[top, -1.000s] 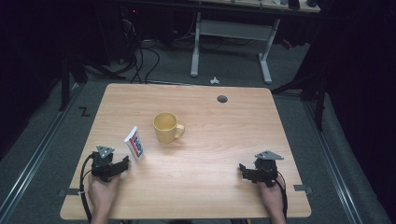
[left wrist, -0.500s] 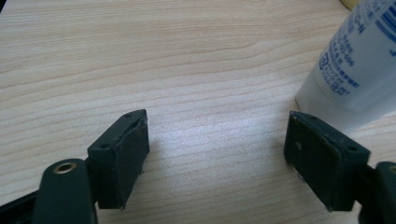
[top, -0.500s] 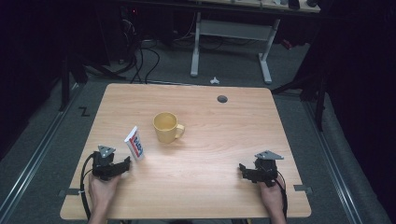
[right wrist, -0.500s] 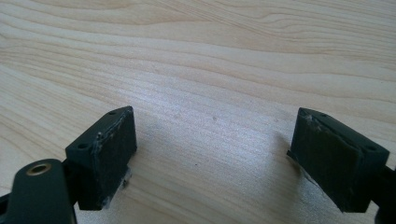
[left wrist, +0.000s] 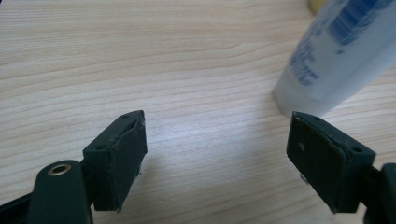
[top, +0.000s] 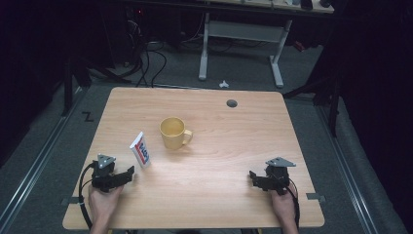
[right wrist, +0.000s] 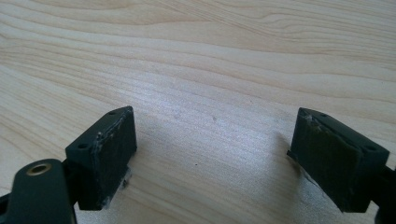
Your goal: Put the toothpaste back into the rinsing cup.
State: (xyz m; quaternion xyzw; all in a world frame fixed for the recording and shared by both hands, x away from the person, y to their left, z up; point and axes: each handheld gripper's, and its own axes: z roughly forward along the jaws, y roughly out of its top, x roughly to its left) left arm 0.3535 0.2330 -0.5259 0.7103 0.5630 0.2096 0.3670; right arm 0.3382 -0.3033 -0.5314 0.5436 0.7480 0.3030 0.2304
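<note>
Nothing has moved since the earlier frames. The left gripper (top: pixel 127 171) and the right gripper (top: pixel 253 175) rest low on the table (top: pixel 234 141), both with jaws spread wide and holding nothing. A white tube (top: pixel 140 150) stands just beside the left gripper, near a yellow mug (top: pixel 173 132); its label is too blurred to read.

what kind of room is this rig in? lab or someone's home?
Probably a lab or workshop, not a home. The wooden table stands on grey carpet beside floor rails, cables are tangled on the floor behind it, and an adjustable desk frame stands further back in a dark room.
</note>
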